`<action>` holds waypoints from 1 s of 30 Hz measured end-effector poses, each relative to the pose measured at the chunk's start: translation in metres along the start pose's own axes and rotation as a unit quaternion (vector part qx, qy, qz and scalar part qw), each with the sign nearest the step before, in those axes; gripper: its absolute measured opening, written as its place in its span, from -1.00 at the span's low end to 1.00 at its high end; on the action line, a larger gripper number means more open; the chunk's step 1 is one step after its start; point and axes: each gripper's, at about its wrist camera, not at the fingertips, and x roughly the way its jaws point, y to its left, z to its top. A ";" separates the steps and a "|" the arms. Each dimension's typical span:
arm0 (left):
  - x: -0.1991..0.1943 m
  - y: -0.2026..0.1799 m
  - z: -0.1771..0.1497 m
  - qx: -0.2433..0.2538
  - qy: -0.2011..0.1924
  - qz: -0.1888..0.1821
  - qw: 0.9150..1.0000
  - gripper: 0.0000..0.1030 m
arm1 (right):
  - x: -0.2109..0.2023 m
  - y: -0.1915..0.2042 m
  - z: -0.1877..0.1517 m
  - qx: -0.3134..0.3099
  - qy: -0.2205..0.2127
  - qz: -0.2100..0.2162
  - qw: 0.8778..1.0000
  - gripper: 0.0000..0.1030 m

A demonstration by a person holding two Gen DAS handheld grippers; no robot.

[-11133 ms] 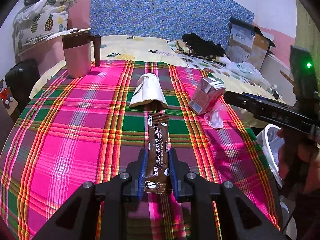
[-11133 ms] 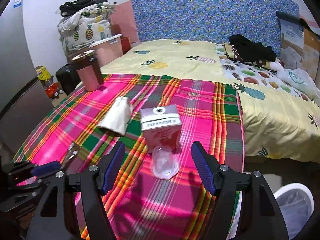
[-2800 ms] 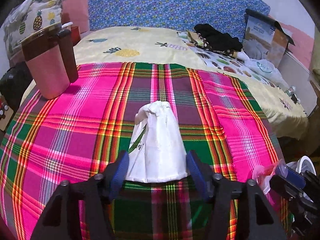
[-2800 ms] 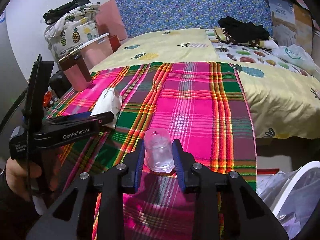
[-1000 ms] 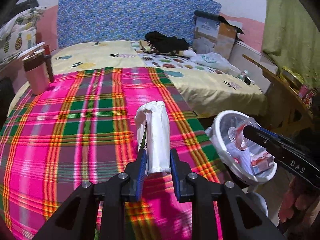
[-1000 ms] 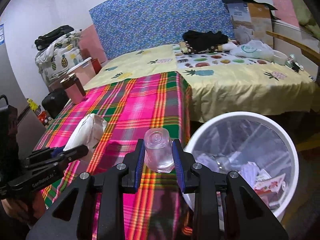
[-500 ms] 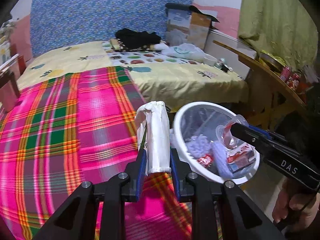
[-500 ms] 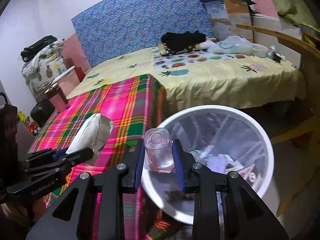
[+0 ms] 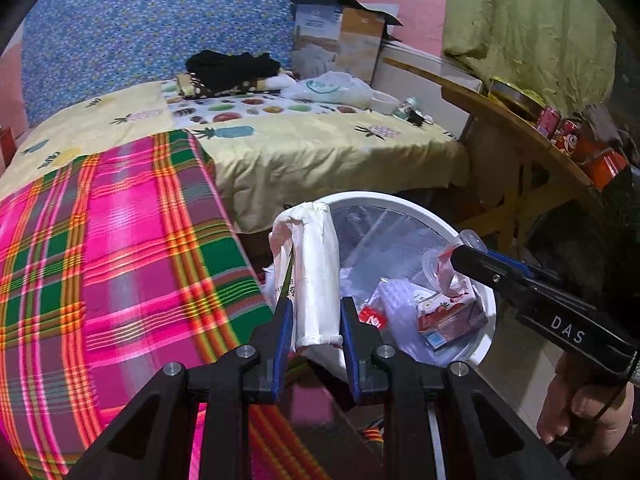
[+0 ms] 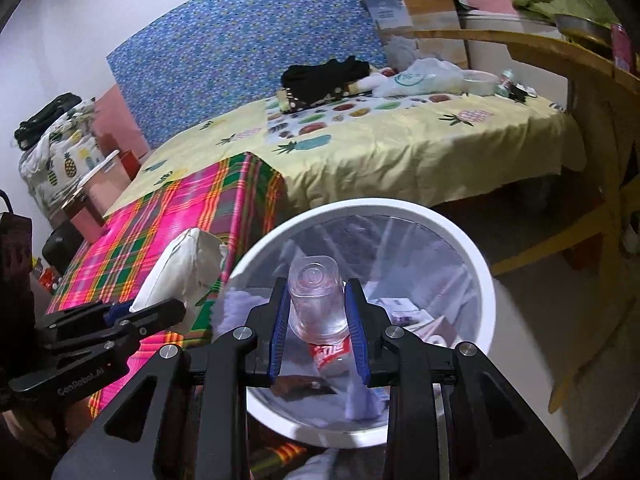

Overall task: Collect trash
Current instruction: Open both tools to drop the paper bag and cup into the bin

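1. Left wrist view: the left gripper (image 9: 316, 330) has its blue-padded fingers (image 9: 285, 322) closed narrowly on a white paper bag (image 9: 310, 268), which stands upright between them. The bag is held at the near-left rim of the white trash bin (image 9: 400, 202), at the edge of the plaid blanket (image 9: 112, 248) on the bed (image 9: 304, 148).
2. Same view: the bin holds a drink carton (image 9: 448, 316) and other wrappers. From the right, the right gripper (image 9: 466, 254) reaches over the bin, a hand (image 9: 584, 412) on its handle.
3. Right wrist view: the right gripper (image 10: 318, 322) clamps a clear plastic cup (image 10: 316, 296), mouth toward the camera, directly above the open trash bin (image 10: 472, 248).
4. Same view: the left gripper (image 10: 160, 312) shows at the left with the white paper bag (image 10: 184, 264) just beside the bin's rim; whether the bag touches the rim is hard to tell.
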 end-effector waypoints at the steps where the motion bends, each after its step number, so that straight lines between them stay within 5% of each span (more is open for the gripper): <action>1: 0.003 -0.002 0.000 0.002 0.003 -0.003 1.000 -0.53 | 0.001 -0.001 0.000 0.002 0.001 -0.001 1.000 -0.44; 16: 0.043 -0.024 0.008 0.023 0.026 -0.057 0.998 -0.46 | 0.016 -0.026 -0.003 0.026 0.038 -0.020 0.999 -0.42; 21: 0.041 -0.025 0.010 0.025 0.016 -0.063 0.998 -0.11 | 0.015 -0.026 -0.003 0.023 0.035 -0.022 0.999 -0.42; 30: 0.032 -0.018 0.011 0.018 0.005 -0.053 0.998 0.02 | 0.010 -0.025 0.000 0.020 0.027 -0.020 0.999 -0.39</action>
